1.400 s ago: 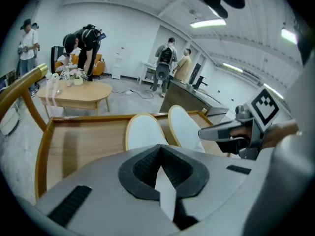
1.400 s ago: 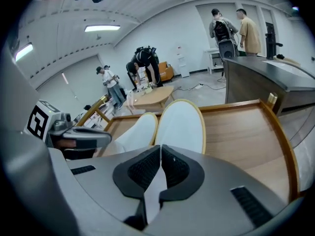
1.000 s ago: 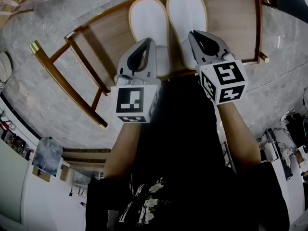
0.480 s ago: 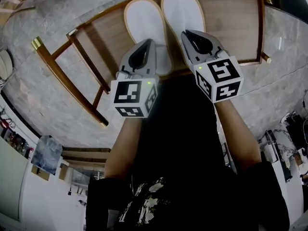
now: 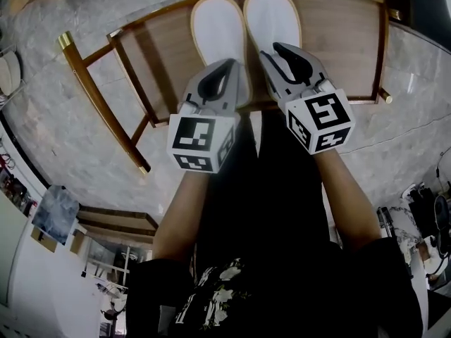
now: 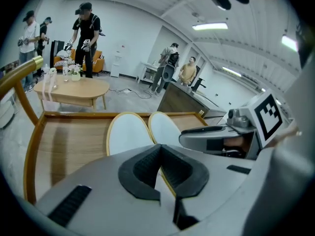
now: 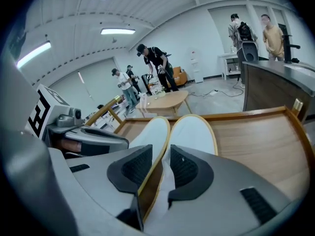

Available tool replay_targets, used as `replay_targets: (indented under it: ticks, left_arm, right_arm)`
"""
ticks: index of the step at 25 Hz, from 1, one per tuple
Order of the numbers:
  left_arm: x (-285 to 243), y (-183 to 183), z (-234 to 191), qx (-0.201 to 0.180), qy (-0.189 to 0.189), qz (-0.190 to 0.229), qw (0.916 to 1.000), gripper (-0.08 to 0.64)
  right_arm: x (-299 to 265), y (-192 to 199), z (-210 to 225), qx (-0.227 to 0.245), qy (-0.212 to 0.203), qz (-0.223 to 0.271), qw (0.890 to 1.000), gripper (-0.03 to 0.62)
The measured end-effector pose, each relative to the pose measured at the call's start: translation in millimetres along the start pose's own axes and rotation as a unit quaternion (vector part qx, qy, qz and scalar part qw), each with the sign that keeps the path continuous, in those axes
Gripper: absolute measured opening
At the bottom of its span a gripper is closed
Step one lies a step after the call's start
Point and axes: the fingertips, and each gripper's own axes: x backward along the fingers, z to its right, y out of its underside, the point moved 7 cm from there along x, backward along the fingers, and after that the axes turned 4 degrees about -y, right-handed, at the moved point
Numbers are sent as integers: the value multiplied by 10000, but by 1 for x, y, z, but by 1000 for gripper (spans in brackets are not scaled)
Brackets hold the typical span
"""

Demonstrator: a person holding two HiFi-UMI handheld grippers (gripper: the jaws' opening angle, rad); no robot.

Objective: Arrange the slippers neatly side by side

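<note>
Two white slippers with tan rims lie side by side, toes away from me, on a wooden bench (image 5: 338, 41). They are the left slipper (image 5: 217, 30) (image 6: 127, 134) and the right slipper (image 5: 271, 16) (image 7: 194, 132). My left gripper (image 5: 229, 65) (image 6: 158, 154) is shut on the left slipper's near right rim. My right gripper (image 5: 278, 48) (image 7: 160, 161) has just been opening. It now stands open, with the right slipper's near left rim loose between its jaws. The heels are hidden under both grippers.
The bench has raised wooden edges and a slanted frame with a brass-tipped leg (image 5: 67, 41) at the left. It stands on a grey marble floor (image 5: 416, 83). Beyond it are a low oval table (image 6: 74, 90) and several people.
The right gripper's jaws have spread apart and let go of the right slipper's rim. The left gripper stays shut on its slipper. Both slippers lie where they were.
</note>
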Motion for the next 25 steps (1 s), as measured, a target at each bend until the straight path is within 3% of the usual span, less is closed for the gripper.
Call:
replay_targets:
  ticks: [2,4,7,10,15,25]
  left_arm:
    - [11,6,0,145,-152,37,9998,3]
    - [17,23,-4,306,-292,-151,9990,3]
    - [12,60,-5,450,-86,-963,9943,3]
    - [6,81,0,439,154,-1501,9876,3]
    - [-2,90,3,368,174,-1810,9826,3]
    - [-4,91,-1,376,262,-1844,9818,3]
  right_arm:
    - [13,-2,1,31,18,169,9999,102]
    - [26,7,11,68,103,35,9999,68]
    - [34,46,30,27,84,-940,9955,6]
    - [31,76,33,-103,-76,-1641,9864,0]
    - [24,81,23,-93,-112,-1677,9857,0]
    - [20,80,11,54,-64,-1501,9886,0]
